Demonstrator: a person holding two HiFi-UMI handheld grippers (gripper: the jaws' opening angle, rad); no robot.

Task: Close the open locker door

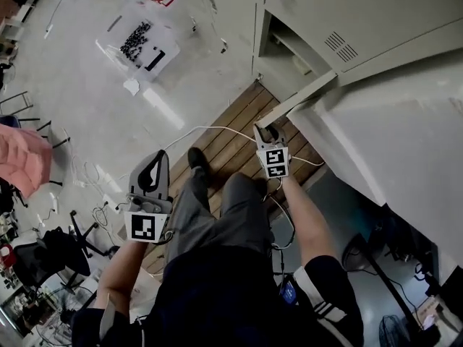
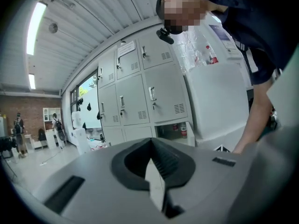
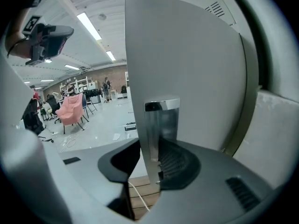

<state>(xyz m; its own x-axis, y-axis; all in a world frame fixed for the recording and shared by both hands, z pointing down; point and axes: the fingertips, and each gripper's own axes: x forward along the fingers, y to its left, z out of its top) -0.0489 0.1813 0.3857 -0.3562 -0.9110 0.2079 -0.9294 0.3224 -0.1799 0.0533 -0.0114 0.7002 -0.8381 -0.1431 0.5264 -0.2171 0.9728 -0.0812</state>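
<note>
Locker door (image 3: 187, 64), flat grey metal, sits pinched in right tongs (image 3: 150, 148); left tongs (image 2: 150, 146) pressed together.

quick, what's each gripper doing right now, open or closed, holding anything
left gripper: closed, holding nothing
right gripper: closed on the edge of the locker door
</note>
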